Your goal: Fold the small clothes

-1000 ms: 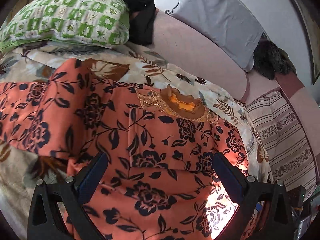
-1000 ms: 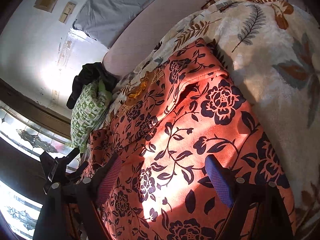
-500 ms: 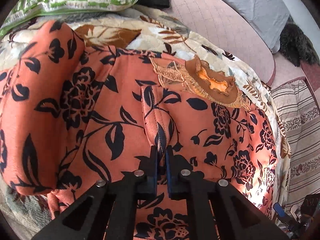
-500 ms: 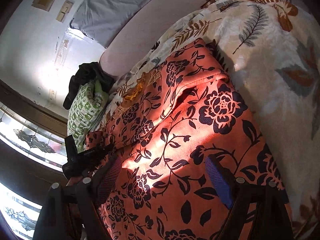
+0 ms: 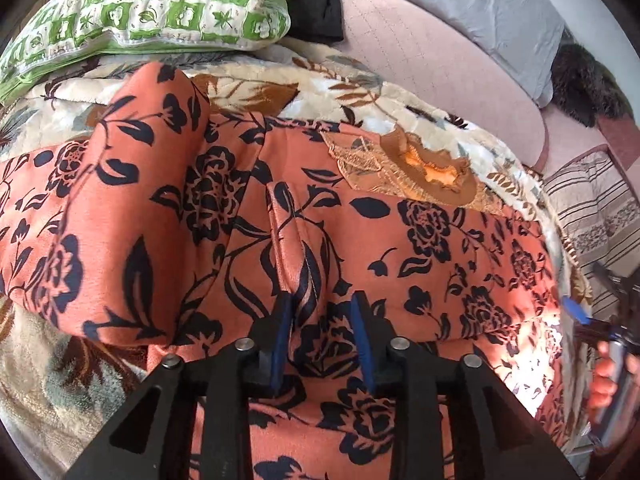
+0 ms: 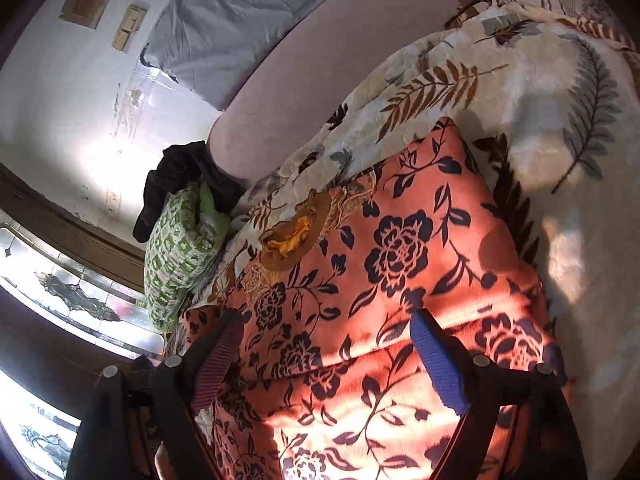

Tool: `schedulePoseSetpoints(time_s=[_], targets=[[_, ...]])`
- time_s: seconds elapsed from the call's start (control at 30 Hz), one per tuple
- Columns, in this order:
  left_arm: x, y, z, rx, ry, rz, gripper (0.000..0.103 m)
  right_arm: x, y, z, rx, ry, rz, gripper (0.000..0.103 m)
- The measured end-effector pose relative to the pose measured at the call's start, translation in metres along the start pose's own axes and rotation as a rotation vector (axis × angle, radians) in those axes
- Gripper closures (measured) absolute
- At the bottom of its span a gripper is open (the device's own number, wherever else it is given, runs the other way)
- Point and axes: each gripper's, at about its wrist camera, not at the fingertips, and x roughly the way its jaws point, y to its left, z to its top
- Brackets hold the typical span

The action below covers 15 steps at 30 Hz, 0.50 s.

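Note:
An orange garment with black flowers [image 5: 400, 248] lies spread on a leaf-patterned blanket [image 5: 340, 92], its brown embroidered neck [image 5: 432, 168] at the far side. My left gripper [image 5: 322, 302] points down at its middle and its jaws are opening. A raised ridge of the fabric [image 5: 304, 264] stands between the pads, close to the left one, and is not squeezed. My right gripper [image 6: 326, 320] hovers open over the sunlit near part of the garment [image 6: 400, 256] with nothing gripped. The left wrist view shows its blue pad at the right edge [image 5: 576, 312].
A green-and-white pillow [image 5: 152, 12] and a black cloth [image 5: 320, 4] lie beyond the garment. Behind them are a pink mattress [image 5: 420, 60], a grey pillow [image 5: 480, 12] and something dark and furry [image 5: 584, 84]. Striped bedding [image 5: 592, 208] lies to the right. A window [image 6: 60, 304] glows on the left.
My left gripper closed on a ridge of the garment half a second ago and its jaws have now parted, leaving the ridge standing. My right gripper slid sideways across the garment, still open.

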Motion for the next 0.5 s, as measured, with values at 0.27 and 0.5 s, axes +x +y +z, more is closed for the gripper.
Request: schedulePoseSetpoints(time_s=[0.27,0.5], targets=[[-0.136,0.139,-0.023,-0.334,-0.323,-0.064,0.021,-0.01,-0.023,-0.013,0.05,0.012,-0.109,0.016],[-0.134,0.316,-0.032,-0.859,-0.402,-0.033,0.022,-0.051,-0.024,-0.099,0.004,0.087,-0.145,0.015]])
